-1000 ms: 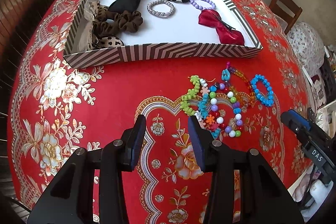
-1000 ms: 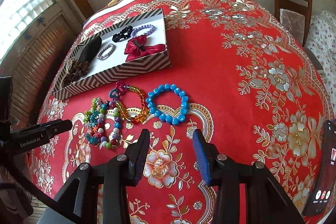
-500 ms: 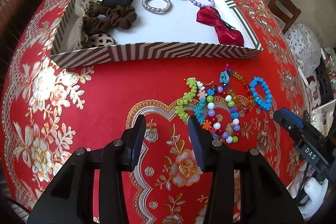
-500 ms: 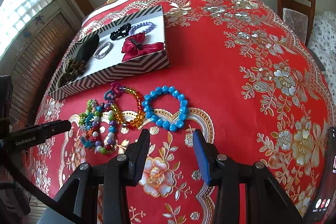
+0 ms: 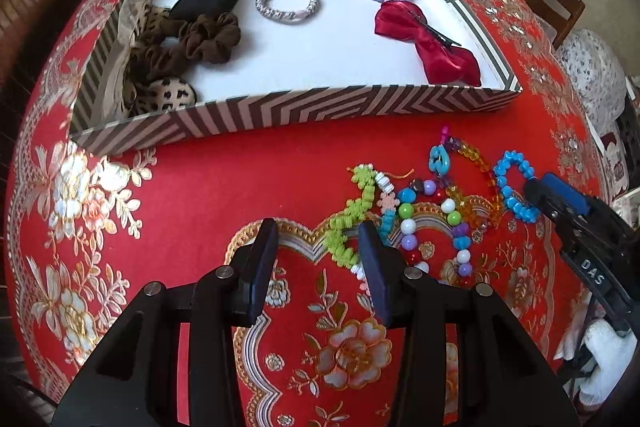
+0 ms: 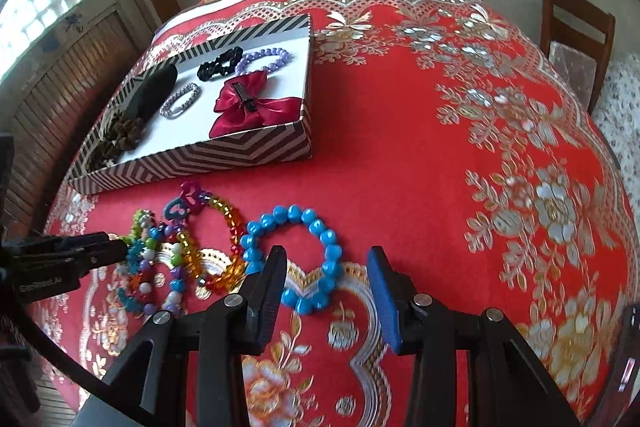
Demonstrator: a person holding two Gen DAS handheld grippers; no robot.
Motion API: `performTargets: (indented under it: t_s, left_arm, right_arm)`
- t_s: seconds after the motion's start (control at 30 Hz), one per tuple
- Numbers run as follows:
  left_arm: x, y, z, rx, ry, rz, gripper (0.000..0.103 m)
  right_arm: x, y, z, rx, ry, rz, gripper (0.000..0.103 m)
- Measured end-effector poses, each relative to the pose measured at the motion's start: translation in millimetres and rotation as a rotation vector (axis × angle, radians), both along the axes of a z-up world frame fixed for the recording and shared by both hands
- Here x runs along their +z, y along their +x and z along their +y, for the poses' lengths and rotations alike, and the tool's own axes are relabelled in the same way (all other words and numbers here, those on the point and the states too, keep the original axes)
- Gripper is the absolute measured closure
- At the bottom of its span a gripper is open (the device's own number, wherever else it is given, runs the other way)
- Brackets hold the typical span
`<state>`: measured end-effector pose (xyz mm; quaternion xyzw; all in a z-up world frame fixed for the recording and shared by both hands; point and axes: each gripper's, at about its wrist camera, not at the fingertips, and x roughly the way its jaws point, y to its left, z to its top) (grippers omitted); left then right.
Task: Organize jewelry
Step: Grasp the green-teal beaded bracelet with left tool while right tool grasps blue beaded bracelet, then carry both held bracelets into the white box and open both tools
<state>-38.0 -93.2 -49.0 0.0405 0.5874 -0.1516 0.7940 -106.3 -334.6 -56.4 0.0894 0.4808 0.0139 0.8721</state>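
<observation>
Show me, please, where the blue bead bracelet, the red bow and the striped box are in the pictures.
blue bead bracelet [image 6: 295,255]: right wrist view, on a bead at the ring's far side.
red bow [image 5: 428,41]: left wrist view, on the satin near the middle knot.
striped box [image 5: 304,109]: left wrist view, on the near outer wall.

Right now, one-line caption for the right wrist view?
Open right gripper poised over blue bead bracelet beside striped tray.
</observation>
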Motion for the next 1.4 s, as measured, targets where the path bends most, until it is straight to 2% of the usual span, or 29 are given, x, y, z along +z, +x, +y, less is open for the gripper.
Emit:
performTargets:
  t_s: [0.07,0.13,0.2,0.23,0.3,0.47,0.7,0.83,1.2,1.4]
  left_arm:
    - [0.1,1.2,-3.1,-0.006,0.003,-0.006,0.062]
    - [-0.2,1.4,-6.7,-0.018,0.004,-0.015,0.063]
    - [-0.3,0.8,-8.7,-0.032,-0.002,-0.030,0.079]
    - [-1.0,0.8,-9.4,-0.035,0.003,-0.034,0.092]
    - [-1.3,0.9,-8.6,-0.035,-0.009,-0.035,0.092]
    - [5.4,-1.5,0.9,-0.016,-0.072,0.000,0.092]
    - [43.1,-10.4,8.9,-0.016,-0.137,-0.052,0.092]
    - [64.6,-15.8,12.3,-0.022,-0.170,-0.082,0.092]
    - [109.3,-6.5,22.9,-0.015,-0.176,-0.186,0.092]
    - [123.2,8.6,26.6,0.002,-0.168,-0.226,0.092]
  right_arm:
    - [-4.5,4.6,3.0,0.011,-0.028,0.006,0.063]
    - [-5.2,5.5,4.5,0.021,-0.044,-0.014,0.073]
    - [-6.4,6.2,6.7,0.030,-0.064,-0.029,0.082]
    - [-6.8,6.7,6.9,0.034,-0.070,-0.036,0.084]
    - [-6.8,7.8,7.5,0.049,-0.069,-0.036,0.095]
    - [3.0,0.9,4.8,0.060,-0.021,-0.063,0.095]
    - [32.5,-12.0,0.7,0.058,0.065,-0.130,0.095]
    - [48.5,-16.7,2.5,0.059,0.068,-0.159,0.095]
    - [86.7,-21.2,18.1,0.090,0.055,-0.231,0.095]
    - [101.8,-13.3,28.1,0.116,0.047,-0.253,0.095]
